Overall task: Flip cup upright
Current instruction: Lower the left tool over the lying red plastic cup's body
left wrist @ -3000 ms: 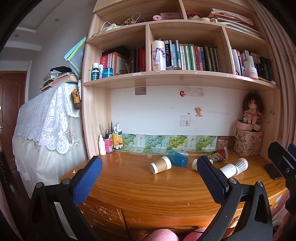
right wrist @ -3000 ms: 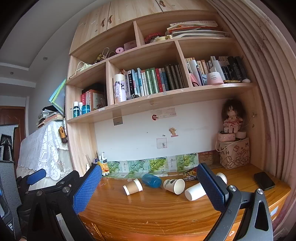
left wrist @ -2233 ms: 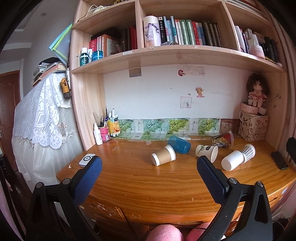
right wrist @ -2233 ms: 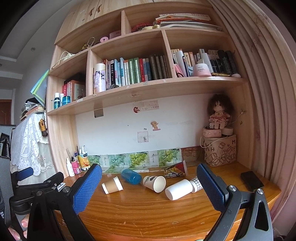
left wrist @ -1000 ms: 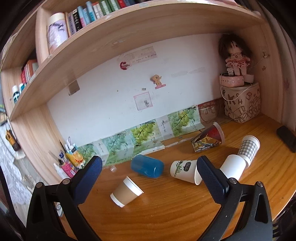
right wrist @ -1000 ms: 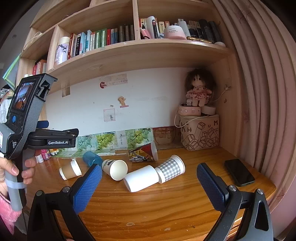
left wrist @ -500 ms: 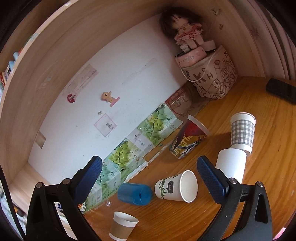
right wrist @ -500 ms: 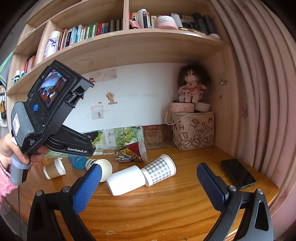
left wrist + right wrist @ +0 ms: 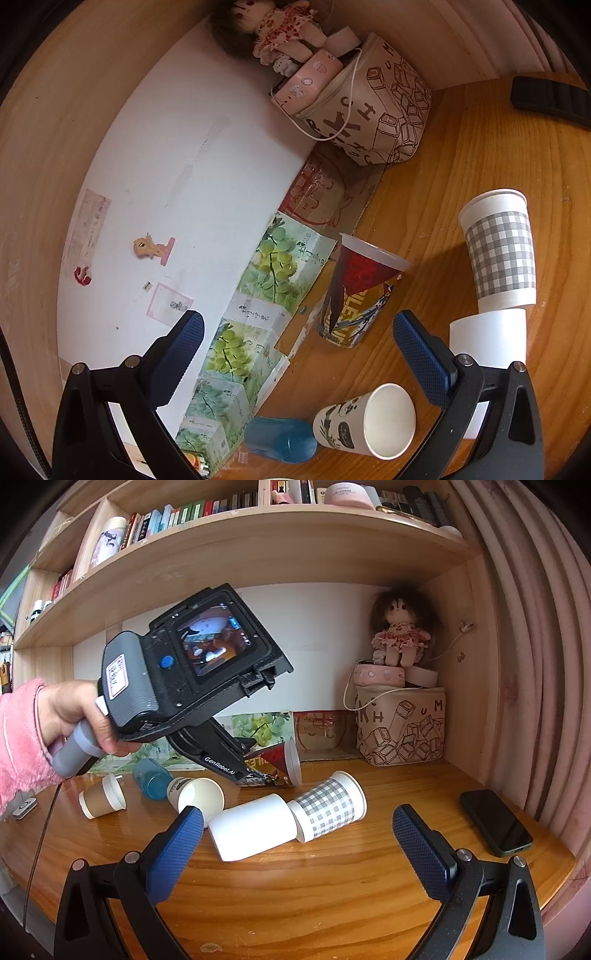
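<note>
Left wrist view: the left gripper (image 9: 297, 356) is held with jaws apart above the desk (image 9: 480, 155), pointed at the red cup (image 9: 356, 291) lying on its side near the wall. Right wrist view: the right gripper (image 9: 297, 847) is spread wide, empty, before a white cup (image 9: 253, 827) and a checked cup (image 9: 328, 810), both on their sides.

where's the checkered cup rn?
In the right wrist view, the checkered cup lies on its side mid-desk, its base against the plain white cup, phone to its right.
</note>
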Available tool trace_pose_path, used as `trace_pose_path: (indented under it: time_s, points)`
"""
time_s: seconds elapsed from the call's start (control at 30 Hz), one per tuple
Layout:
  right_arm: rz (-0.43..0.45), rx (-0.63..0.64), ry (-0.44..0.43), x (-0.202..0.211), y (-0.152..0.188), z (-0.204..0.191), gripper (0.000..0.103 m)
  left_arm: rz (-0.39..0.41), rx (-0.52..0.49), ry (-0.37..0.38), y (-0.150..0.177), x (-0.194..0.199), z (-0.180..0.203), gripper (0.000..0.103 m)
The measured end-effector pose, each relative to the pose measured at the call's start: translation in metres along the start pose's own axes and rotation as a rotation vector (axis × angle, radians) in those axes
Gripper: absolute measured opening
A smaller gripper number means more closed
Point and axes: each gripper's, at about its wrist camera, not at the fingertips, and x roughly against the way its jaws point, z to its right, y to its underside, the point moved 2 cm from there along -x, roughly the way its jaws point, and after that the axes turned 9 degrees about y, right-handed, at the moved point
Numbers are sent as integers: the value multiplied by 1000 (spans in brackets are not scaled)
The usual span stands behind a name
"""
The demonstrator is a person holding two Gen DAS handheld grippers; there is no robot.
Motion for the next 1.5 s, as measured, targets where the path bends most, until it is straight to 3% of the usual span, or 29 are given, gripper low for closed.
trace_pose_path:
  time_s: [0.2, 0.33, 0.43, 0.73, 1.03, 1.5]
  points:
    - [-5, 20, 17, -8, 2, -3, 103, -45, -30, 70, -9, -26, -3, 102]
    - [-7, 30, 21, -12, 4, -4, 103, -95, -72, 73, -10, -48, -4, 102]
    - [-3, 38, 26, -15, 4, -7, 103, -136, -69, 126, -10, -63, -7, 102]
    - [-10, 47, 15, -23, 5, -12, 103, -213, -22, 181, -10, -104, -13, 102]
    - [-11, 52, 6, -30, 5, -15, 103, -278, 61, 330, -7, -135, -16, 102]
    - [-25, 63, 4, -35, 6, -19, 103, -287, 140, 395, -7, -170, -20, 98]
